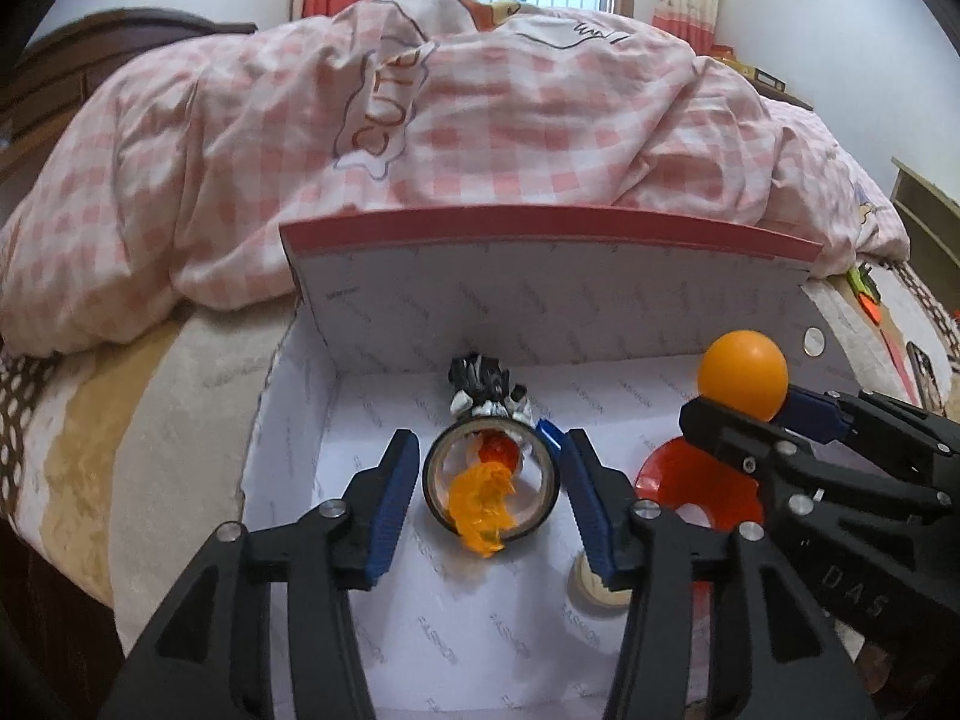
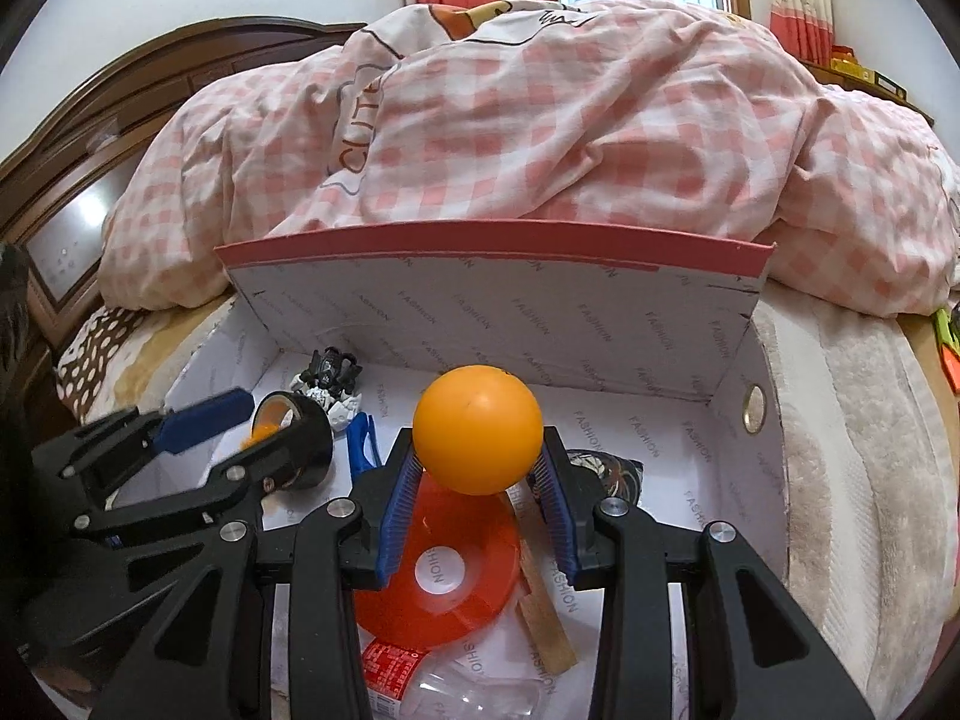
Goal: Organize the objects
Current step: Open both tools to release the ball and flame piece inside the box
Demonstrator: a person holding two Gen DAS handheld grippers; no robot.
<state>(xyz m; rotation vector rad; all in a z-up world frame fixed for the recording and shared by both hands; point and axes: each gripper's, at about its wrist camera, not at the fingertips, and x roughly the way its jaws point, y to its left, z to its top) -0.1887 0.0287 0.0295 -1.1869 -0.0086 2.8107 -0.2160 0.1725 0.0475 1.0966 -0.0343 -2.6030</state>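
A white cardboard box (image 1: 540, 306) with a red rim lies open on the bed. My right gripper (image 2: 478, 462) is shut on an orange ball (image 2: 478, 429) and holds it over the box, above an orange disc (image 2: 444, 576). The ball (image 1: 743, 375) and disc (image 1: 702, 480) also show in the left wrist view. My left gripper (image 1: 492, 474) is open around a black tape roll (image 1: 491, 483) lying on the box floor, with an orange translucent toy (image 1: 483, 504) in its hole. The roll (image 2: 297, 438) shows in the right wrist view.
A black and white toy figure (image 1: 486, 390) lies at the box's back wall. A blue piece (image 2: 360, 441), a wooden stick (image 2: 543, 618), a patterned pouch (image 2: 606, 468) and a clear plastic bottle (image 2: 444, 690) lie in the box. A pink checked quilt (image 1: 450, 138) is heaped behind.
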